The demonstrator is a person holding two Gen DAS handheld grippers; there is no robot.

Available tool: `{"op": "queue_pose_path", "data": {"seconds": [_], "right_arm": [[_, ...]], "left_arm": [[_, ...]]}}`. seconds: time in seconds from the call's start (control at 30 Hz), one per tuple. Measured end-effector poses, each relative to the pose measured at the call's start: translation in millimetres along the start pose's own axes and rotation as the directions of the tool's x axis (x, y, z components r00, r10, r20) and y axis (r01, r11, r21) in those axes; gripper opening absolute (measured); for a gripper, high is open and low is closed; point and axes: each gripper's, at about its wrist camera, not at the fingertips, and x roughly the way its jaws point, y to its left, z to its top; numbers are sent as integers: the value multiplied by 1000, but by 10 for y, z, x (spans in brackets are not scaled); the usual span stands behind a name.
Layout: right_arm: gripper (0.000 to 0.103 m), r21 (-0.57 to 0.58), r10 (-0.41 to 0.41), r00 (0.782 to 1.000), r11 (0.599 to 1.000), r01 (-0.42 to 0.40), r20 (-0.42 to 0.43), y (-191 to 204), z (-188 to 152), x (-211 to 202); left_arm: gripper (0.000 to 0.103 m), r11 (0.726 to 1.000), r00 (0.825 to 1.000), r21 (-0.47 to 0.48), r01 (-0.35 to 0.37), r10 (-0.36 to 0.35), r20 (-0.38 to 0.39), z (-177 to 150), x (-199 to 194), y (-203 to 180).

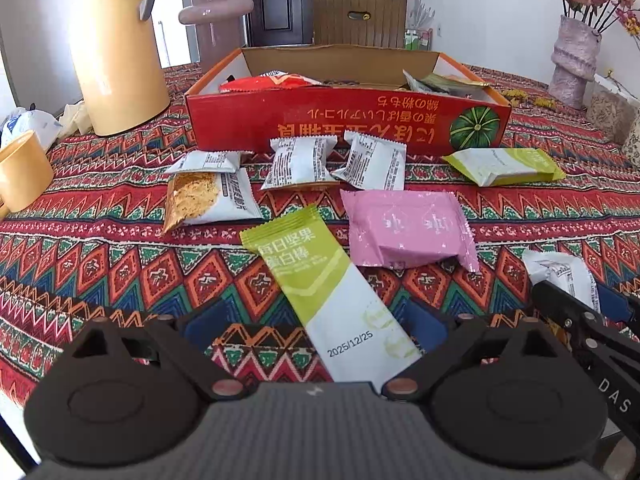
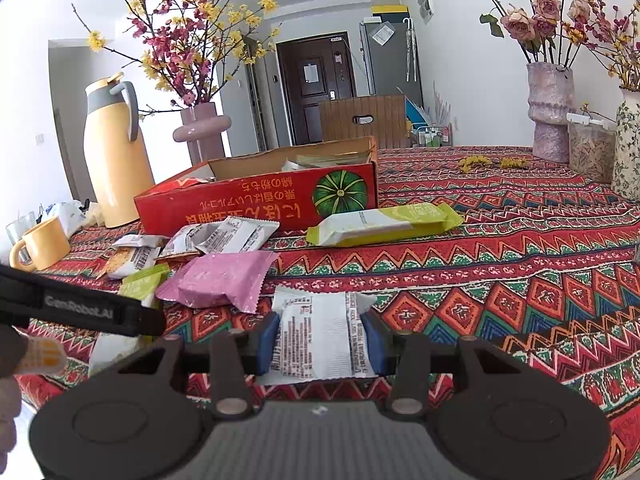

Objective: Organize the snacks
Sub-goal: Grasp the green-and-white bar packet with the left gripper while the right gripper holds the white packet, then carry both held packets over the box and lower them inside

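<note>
A table under a red patterned cloth (image 1: pixel 100 216) fills a bright room with a dark door at the far end. From the left wrist, the left gripper (image 1: pixel 312 328) has its blue-padded fingers spread wide, and a green-and-white nut bar (image 1: pixel 320 280) lies slantwise on the cloth between them, touching neither pad. Just beyond it lies a pink packet (image 1: pixel 408 228); past that, three white packets (image 1: pixel 300 162) and a biscuit-print packet (image 1: pixel 208 196) lie in front of the red cardboard box (image 1: pixel 348 120), which already holds several snacks. A second green bar (image 1: pixel 504 164) rests near the box's right corner. A yellow thermos (image 1: pixel 120 56) and a yellow mug (image 1: pixel 22 176) stand to the left, and a pale vase (image 1: pixel 572 60) to the right. At the lower right the other tool reaches in beside a white wrapper. From the right wrist, the right gripper (image 2: pixel 320 340) is closed on a white printed packet (image 2: pixel 316 336), with both blue pads pressed against its sides, down near the cloth. The pink packet (image 2: pixel 224 276) lies just ahead to the left, the second green bar (image 2: pixel 384 224) beside the red box (image 2: pixel 256 204), and the left tool's black arm crosses the left edge.
</note>
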Motion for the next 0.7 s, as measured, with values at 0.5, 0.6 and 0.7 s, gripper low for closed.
{"op": "queue_pose_path", "data": {"seconds": [0.5, 0.6, 0.7], "right_arm": [[44, -8, 13, 1000, 1000, -13, -2, 52, 1, 2], [44, -12, 15, 1000, 1000, -15, -3, 73, 6, -1], [44, -10, 18, 1000, 1000, -18, 2, 88, 18, -7]], "left_arm": [[39, 997, 999, -60, 37, -35, 31, -109, -99, 371], [38, 997, 998, -56, 43, -40, 42, -127, -126, 408], [38, 997, 997, -57, 46, -42, 61, -128, -167, 444]]}}
